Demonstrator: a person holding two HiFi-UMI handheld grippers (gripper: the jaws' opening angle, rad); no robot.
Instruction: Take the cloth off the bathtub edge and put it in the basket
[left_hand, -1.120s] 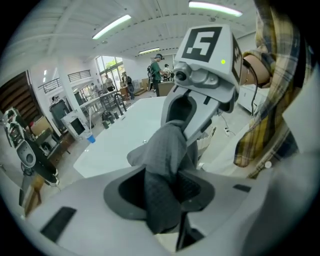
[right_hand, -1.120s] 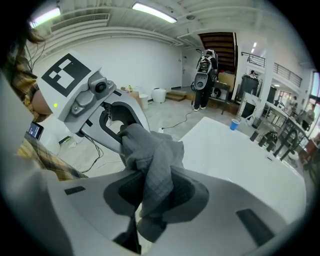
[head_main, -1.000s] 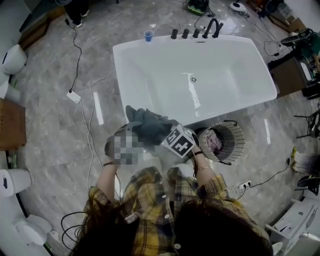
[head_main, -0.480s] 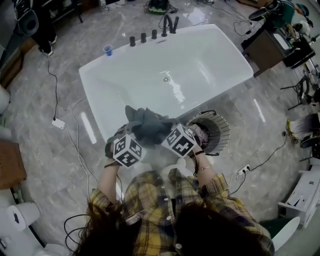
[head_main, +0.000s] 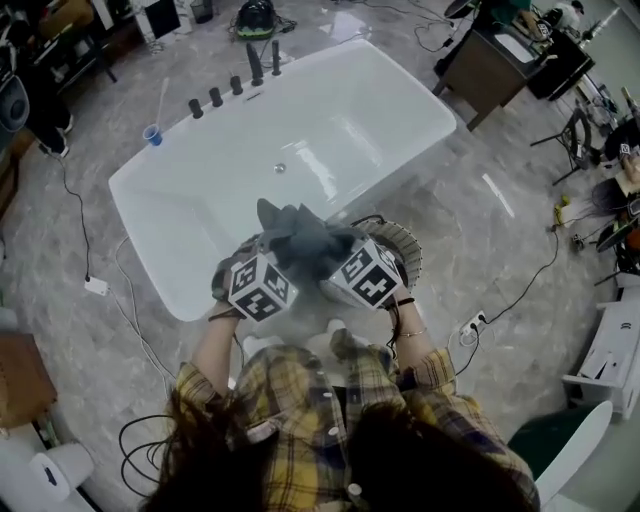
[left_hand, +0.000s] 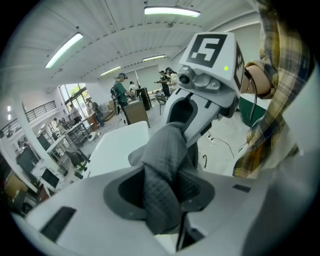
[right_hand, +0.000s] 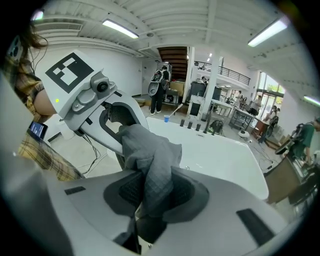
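A grey cloth (head_main: 300, 240) hangs bunched between my two grippers, lifted above the floor beside the white bathtub (head_main: 200, 240). My left gripper (head_main: 275, 262) is shut on the cloth (left_hand: 162, 175), which fills the gap between its pads. My right gripper (head_main: 335, 262) is shut on the same cloth (right_hand: 152, 175) from the other side. The round wire basket (head_main: 405, 250) stands on the floor by the tub's near corner, partly hidden under my right gripper. In each gripper view the other gripper shows close ahead, the right gripper (left_hand: 200, 105) and the left gripper (right_hand: 110, 115).
Black faucet fittings (head_main: 235, 80) and a blue cup (head_main: 152, 133) sit on the tub's far rim. Cables (head_main: 130, 310) trail over the marble floor at left, and a power strip (head_main: 470, 325) lies at right. Desks (head_main: 490, 60) and chairs stand at the upper right.
The view has swung right, so the tub and basket have shifted left in it. The basket now lies under my right gripper. Both grippers still hold the cloth together.
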